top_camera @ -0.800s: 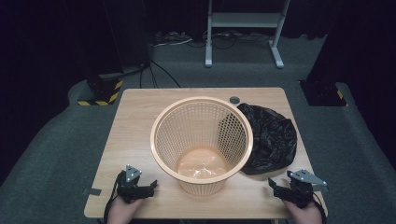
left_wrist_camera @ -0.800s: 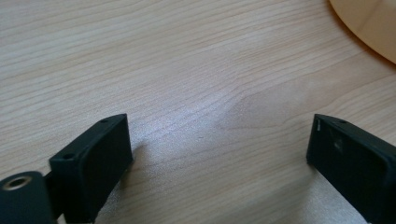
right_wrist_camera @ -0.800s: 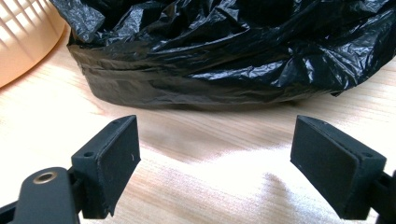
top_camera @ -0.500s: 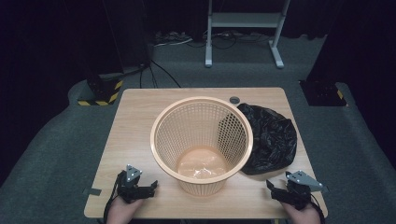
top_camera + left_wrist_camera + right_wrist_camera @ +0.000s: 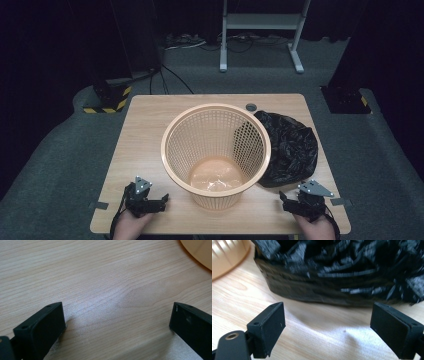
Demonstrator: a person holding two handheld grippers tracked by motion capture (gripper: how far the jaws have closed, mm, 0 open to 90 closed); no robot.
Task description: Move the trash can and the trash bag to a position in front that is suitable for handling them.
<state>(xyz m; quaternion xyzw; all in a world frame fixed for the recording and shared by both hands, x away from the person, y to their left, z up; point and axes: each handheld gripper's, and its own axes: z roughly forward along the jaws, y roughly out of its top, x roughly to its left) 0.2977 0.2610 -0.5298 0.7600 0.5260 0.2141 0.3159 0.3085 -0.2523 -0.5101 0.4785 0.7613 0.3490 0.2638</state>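
Note:
An orange mesh basket [image 5: 216, 155] stands upright in the middle of the wooden table [image 5: 145, 130], with nothing in it. A crumpled black plastic bag [image 5: 292, 147] lies against its right side. My left gripper [image 5: 163, 199] rests at the table's front left edge, open, over bare wood [image 5: 100, 285]. The basket's base [image 5: 200, 252] shows at the upper right of the left gripper view. My right gripper [image 5: 283, 198] sits at the front right, open, with nothing between its jaws. In the right gripper view the black bag [image 5: 337, 272] lies just ahead and the basket [image 5: 227, 257] at the upper left.
A round grey grommet [image 5: 250, 107] is set in the table's far edge. Beyond the table are grey carpet, a white metal stand [image 5: 260, 30], cables and a yellow-black striped block [image 5: 107, 100]. Bare wood lies left of the basket and along the front edge.
My right gripper has edged a little to the left along the front edge, toward the bag. The left gripper, basket and bag have kept still.

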